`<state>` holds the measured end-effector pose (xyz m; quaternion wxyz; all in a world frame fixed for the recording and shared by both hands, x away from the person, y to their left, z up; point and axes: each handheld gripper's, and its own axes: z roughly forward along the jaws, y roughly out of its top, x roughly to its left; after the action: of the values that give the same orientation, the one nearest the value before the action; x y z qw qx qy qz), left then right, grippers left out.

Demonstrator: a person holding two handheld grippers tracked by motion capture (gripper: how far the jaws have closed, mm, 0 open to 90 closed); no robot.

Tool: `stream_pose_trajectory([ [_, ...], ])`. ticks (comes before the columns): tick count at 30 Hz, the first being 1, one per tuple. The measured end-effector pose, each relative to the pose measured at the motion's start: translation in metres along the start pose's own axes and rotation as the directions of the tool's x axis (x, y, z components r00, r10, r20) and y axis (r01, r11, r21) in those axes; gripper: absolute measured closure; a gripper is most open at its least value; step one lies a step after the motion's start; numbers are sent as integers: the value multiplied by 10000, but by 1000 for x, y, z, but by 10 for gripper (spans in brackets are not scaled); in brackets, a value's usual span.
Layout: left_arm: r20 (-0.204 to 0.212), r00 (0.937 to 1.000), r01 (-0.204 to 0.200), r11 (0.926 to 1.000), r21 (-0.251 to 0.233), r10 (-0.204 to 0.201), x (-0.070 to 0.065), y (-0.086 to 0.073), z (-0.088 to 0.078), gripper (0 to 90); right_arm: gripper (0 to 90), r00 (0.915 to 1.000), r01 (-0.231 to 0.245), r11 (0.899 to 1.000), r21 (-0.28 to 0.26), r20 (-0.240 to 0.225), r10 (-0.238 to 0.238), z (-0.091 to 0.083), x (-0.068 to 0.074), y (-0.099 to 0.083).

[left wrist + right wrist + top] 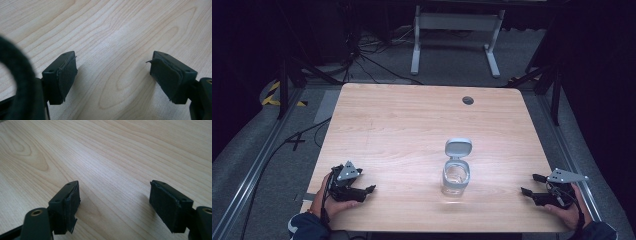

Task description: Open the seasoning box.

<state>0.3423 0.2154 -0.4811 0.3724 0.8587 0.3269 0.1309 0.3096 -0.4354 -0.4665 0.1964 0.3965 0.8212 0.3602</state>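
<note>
A clear jar (456,178) with its grey flip lid (458,148) swung up and open stands on the pale wooden surface (402,125), slightly right of centre in the lower half of the high view. The left gripper (371,189) rests at the lower left of that frame, held in a hand (334,204) near the front edge, its jaws pointing right toward the jar but well apart from it. The right gripper (532,184) sits at the lower right, near the surface's right edge, its jaws pointing left toward the jar, also well apart from it. The jar stands between the two, somewhat nearer the right one. In the left gripper view (112,72) and the right gripper view (113,200), each pair of black jaws stands wide open with nothing but bare wood grain between the pads; neither holds anything.
</note>
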Motion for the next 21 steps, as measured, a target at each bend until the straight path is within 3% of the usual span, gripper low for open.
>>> stream_pose_trajectory([
  [21, 8, 10000, 59, 10000, -15, -59, 0, 0, 1, 215, 239, 9999, -111, 9999, 16, 67, 111, 0, 0, 0],
])
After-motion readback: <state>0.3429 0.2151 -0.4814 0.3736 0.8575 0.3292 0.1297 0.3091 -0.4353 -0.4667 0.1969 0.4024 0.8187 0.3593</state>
